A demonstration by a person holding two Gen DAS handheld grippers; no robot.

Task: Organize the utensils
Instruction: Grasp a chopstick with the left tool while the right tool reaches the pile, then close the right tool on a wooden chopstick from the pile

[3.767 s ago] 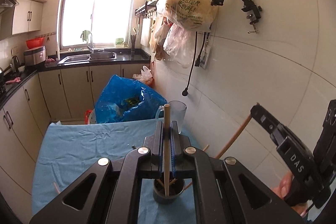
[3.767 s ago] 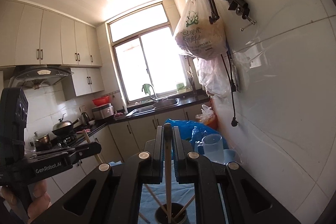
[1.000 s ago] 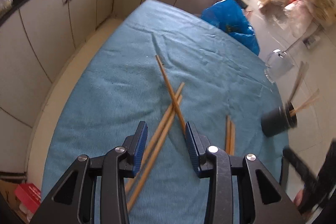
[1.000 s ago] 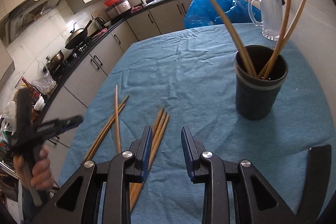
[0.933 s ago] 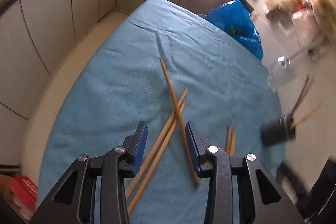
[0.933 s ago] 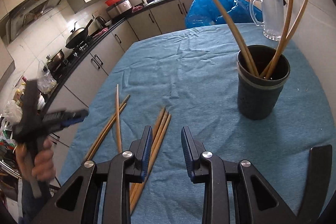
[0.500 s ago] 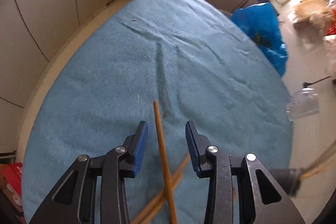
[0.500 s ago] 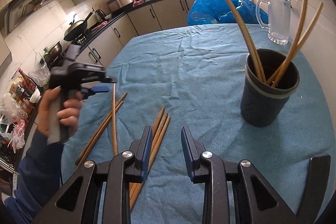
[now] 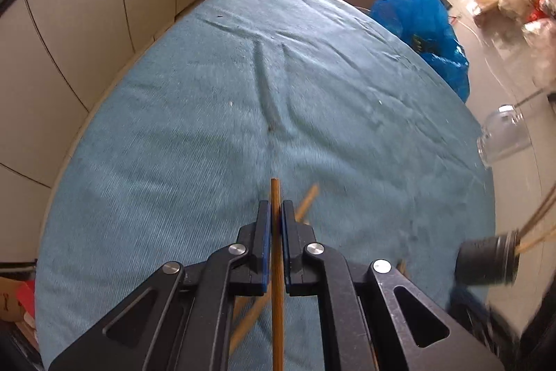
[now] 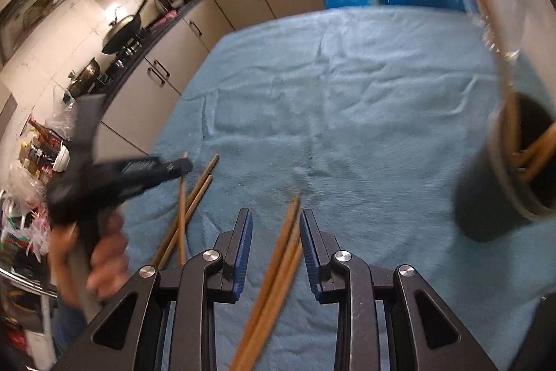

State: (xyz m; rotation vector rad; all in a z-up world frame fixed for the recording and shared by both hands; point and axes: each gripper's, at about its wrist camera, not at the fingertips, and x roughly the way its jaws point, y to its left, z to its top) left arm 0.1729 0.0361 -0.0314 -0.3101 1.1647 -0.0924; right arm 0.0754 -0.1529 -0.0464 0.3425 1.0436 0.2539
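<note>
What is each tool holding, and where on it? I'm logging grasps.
The left tool is shut on a chopstick just below its far tip. The right tool is open over a loose pair, holding nothing.

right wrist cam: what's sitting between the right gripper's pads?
A bundle of wooden chopsticks lies on the blue cloth between the open right gripper pads, untouched; right wrist view.

My left wrist view looks steeply down, close over the blue-cloth worktop (image 9: 208, 113); my right one angles down across it. Both catch the dark round chopstick cup (image 9: 486, 263).
</note>
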